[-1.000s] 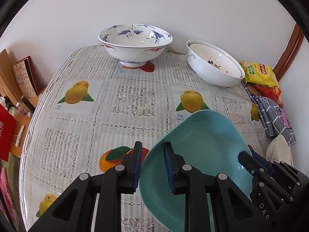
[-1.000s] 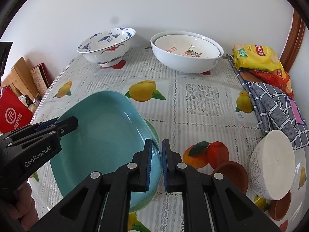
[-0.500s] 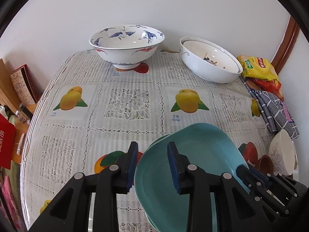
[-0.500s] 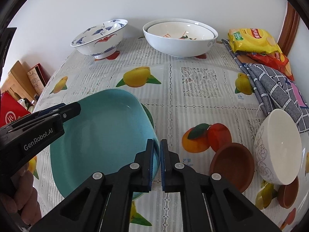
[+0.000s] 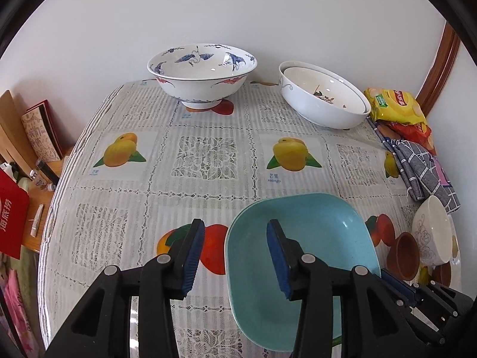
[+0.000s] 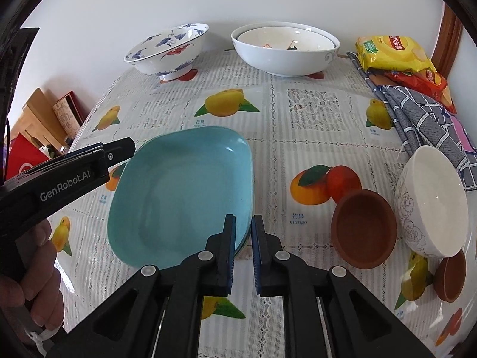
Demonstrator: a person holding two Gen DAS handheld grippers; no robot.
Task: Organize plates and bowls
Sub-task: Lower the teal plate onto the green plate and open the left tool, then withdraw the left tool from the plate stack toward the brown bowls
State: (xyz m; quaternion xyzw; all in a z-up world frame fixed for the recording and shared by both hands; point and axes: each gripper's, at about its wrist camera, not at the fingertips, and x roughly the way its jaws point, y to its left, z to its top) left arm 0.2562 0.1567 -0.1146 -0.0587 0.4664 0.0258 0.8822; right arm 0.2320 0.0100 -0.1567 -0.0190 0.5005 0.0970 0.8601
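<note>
A light blue square plate lies on a green plate whose rim just shows beneath it; it also shows in the left wrist view. My left gripper is open, its jaws straddling the plate's left rim without touching. My right gripper is open a little at the plate's near right rim, no longer pinching it. At the back stand a blue-crane bowl and two nested white bowls. A tilted white bowl and brown clay dishes sit at the right.
Snack bags and a checked cloth lie along the right edge by the wall. The table with its fruit-print cover drops off at the left, where boxes and a red bag stand below.
The blue plate came down onto the green plate and lies flat. My left gripper opened wider and let go of its rim. My right gripper loosened its pinch and pulled back slightly.
</note>
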